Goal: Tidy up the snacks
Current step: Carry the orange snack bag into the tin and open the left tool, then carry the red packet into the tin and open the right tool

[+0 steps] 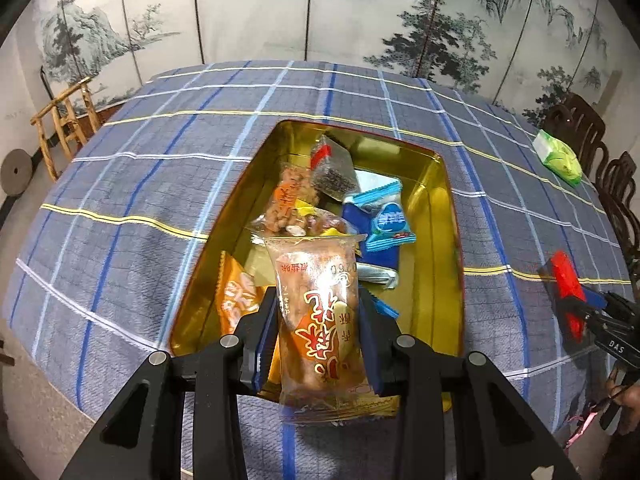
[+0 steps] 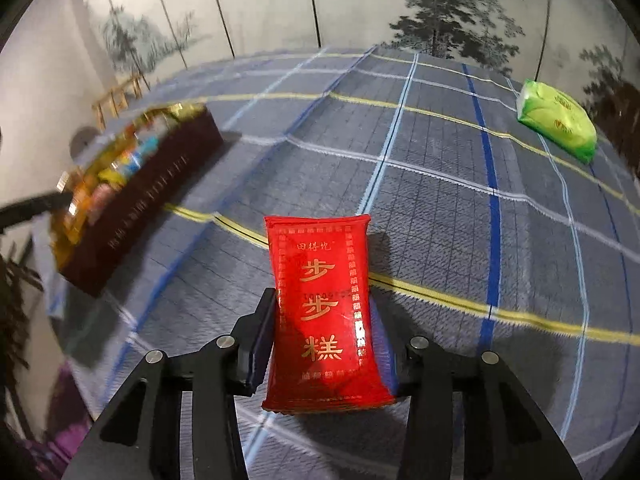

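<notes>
Your left wrist view looks steeply down, close over gold tin (image 1: 436, 216), folding screen (image 1: 256, 12) beyond. Your right wrist view sits lower, nearer checked tablecloth (image 2: 440, 184), facing across it; tin (image 2: 132, 184) off to its left, blurred. Both views share tin, cloth, green packet (image 1: 558, 156) (image 2: 556, 120), screen; left view also catches right gripper (image 1: 576, 312) at its right edge.

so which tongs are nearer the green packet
Right. The right tongs, shut on the red packet, are on the green packet's side; the left tongs are over the tin.
</notes>
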{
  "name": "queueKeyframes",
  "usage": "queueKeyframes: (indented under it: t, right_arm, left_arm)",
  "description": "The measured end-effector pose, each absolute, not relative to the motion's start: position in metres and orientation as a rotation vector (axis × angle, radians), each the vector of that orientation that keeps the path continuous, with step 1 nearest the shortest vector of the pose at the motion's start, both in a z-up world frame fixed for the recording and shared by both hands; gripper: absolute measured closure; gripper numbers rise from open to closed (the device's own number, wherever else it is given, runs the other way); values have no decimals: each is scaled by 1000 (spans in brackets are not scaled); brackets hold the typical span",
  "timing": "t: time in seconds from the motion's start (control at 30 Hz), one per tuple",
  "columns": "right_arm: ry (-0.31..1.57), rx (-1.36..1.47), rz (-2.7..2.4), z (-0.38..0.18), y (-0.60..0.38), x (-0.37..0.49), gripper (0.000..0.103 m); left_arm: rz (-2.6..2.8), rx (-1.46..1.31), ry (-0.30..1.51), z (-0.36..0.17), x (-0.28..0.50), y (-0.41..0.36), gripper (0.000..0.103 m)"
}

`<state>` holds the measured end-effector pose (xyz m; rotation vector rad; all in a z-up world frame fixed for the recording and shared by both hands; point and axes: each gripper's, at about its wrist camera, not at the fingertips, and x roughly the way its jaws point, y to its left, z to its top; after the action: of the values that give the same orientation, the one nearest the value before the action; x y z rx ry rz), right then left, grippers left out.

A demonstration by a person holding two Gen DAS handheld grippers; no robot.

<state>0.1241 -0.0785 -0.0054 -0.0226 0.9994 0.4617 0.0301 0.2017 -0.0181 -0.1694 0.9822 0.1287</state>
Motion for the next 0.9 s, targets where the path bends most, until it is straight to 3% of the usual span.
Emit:
queueKeyframes:
  t: [0.57, 0.63, 0.7, 0.9]
  right_arm:
    - [938, 124, 473, 17, -90, 111, 58]
    - [935, 127, 474, 17, -90, 110, 58]
    - [934, 132, 475, 18, -89, 110, 58]
    - [915, 139, 504, 30, -81, 108, 58]
  left_arm:
    - [39, -129, 973, -17, 61, 183, 70]
    - [43, -139, 967, -16, 58, 183, 67]
    - [64, -139, 953, -13, 53, 186, 55]
    - [170, -89, 896, -4, 25, 193, 39]
